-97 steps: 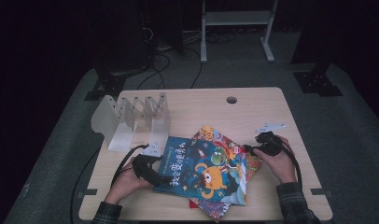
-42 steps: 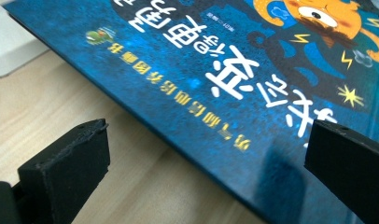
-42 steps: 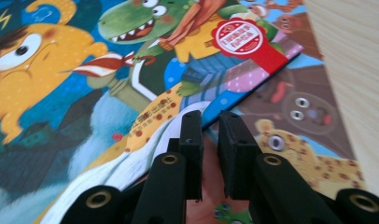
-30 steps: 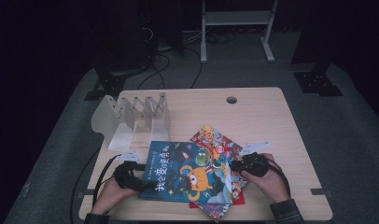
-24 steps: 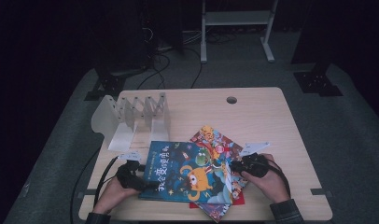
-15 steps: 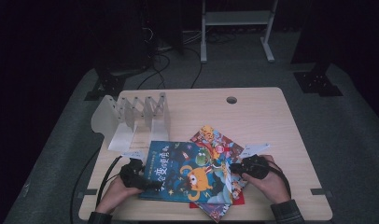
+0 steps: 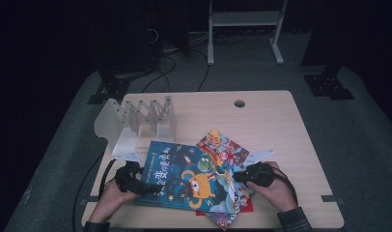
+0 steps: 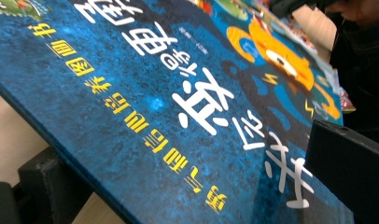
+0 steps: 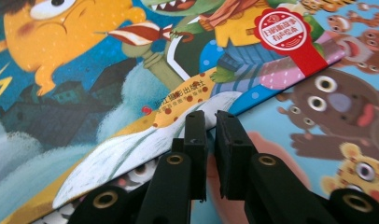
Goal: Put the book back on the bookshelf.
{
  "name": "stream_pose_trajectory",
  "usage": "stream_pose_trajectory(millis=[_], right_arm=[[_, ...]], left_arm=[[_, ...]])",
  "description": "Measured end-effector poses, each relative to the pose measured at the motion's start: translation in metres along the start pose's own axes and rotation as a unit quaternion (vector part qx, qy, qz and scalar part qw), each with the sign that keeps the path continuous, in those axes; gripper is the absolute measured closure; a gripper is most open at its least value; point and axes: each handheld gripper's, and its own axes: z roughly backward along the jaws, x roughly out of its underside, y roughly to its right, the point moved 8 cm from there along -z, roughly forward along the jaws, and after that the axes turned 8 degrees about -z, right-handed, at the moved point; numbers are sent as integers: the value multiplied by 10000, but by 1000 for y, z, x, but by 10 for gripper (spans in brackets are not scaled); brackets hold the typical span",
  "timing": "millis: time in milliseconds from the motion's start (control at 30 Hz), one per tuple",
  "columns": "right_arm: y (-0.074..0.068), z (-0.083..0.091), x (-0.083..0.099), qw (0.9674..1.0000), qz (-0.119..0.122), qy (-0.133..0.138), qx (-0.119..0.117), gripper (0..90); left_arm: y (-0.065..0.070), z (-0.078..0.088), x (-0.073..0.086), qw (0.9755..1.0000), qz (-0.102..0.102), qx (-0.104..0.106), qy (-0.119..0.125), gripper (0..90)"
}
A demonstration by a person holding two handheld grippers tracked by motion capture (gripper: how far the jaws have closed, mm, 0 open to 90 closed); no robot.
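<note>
The blue book [image 7: 184,176], long axis nine-to-three, is clamped at nine by the left claw [image 7: 145,188]; the right claw [image 7: 238,177], nearly closed, is seen at three.

a dim lab or recording studio, not a home. a bare wooden table [image 7: 281,125] with a cable hole [image 7: 239,103] stands on grey carpet [image 7: 368,145], lit from above while the rest of the room falls into darkness. loose cables [image 7: 165,53] trail across the floor behind it. black stand feet [image 7: 329,84] sit at the corners, and a white metal frame [image 7: 242,19] stands at the back. the person's hands work with wired handheld tools, which suits a data-recording setup.
</note>
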Motion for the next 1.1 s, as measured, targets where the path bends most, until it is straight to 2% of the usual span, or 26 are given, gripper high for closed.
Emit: stream_pose_trajectory(millis=[100, 167, 333, 367, 600, 733, 767, 800, 833, 867, 900, 967, 1033, 1100], right_arm=[[-3, -1, -1, 10000, 38, -21, -40, 821], [-8, -3, -2, 9999, 84, -61, -95, 820], [-12, -5, -3, 9997, 145, -85, -167, 820], [-13, -5, -3, 9996, 152, -111, -192, 820], [-16, -6, -3, 9995, 175, -122, -254, 819], [-18, -6, -3, 9994, 177, -136, -283, 820], [-19, -6, -3, 9994, 191, -132, -272, 821], [-19, -6, -2, 9994, 193, -132, -273, 821], [-19, -5, -2, 9993, 182, -139, -279, 821], [-19, -5, -2, 9993, 179, -139, -284, 821], [-20, -5, -2, 9993, 181, -135, -294, 821], [-21, -6, -2, 9991, 197, -147, -332, 823], [-23, -6, -2, 9990, 208, -149, -370, 823], [-25, -7, -2, 9988, 234, -138, -406, 823]], left_arm=[[3, 6, -5, 10000, -44, -26, 31, 0], [9, 17, -18, 9998, -158, -63, 84, 0], [14, 27, -33, 9994, -299, -162, 63, 16], [16, 31, -42, 9990, -401, -185, 46, 27], [23, 41, -66, 9989, -445, -152, -12, 73], [22, 45, -75, 9991, -402, -146, -78, 164], [20, 48, -80, 9987, -442, -207, -141, 212], [19, 51, -83, 9982, -539, -254, -105, 276], [20, 53, -88, 9981, -586, -192, -48, 340], [21, 54, -91, 9981, -607, -135, -15, 367], [21, 54, -91, 9981, -607, -135, -15, 382], [21, 55, -103, 9977, -679, -86, 7, 408], [20, 55, -107, 9977, -670, -82, 8, 434], [18, 55, -118, 9975, -702, -96, 3, 459]])
